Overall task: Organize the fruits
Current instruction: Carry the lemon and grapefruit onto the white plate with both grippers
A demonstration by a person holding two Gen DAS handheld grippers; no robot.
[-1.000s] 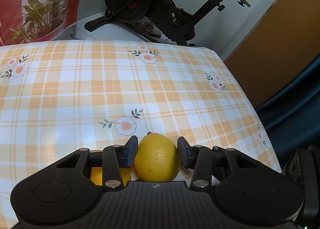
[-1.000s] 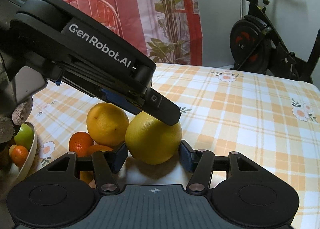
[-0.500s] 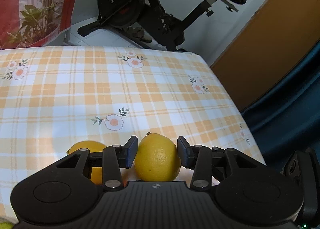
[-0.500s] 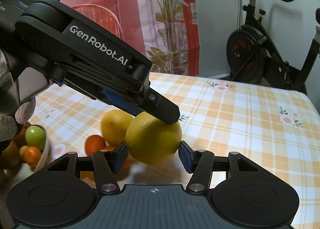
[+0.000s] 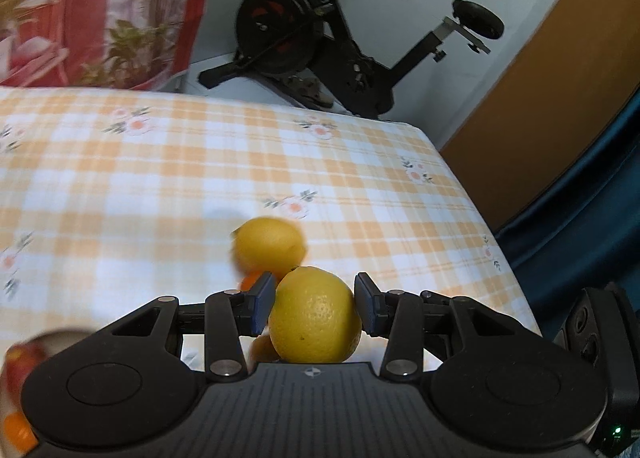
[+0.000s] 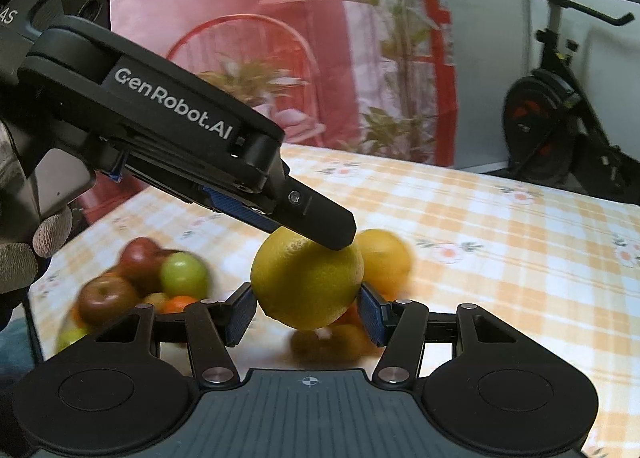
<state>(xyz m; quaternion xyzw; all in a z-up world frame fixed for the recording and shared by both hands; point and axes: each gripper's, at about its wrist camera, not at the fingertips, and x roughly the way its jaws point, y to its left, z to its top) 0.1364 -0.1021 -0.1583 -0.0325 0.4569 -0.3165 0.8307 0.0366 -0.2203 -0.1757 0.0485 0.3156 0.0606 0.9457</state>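
We grip one yellow lemon (image 5: 314,320) with both tongs, left tongs (image 5: 315,308) and right tongs (image 6: 307,312), above the checked desk (image 5: 160,177) (another lemon (image 5: 269,246) lies below, blurred).

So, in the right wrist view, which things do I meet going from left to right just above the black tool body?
Fruit bowl with red apples and a green apple → big yellow lemon held between both tools → second yellow fruit on the checked tablecloth.
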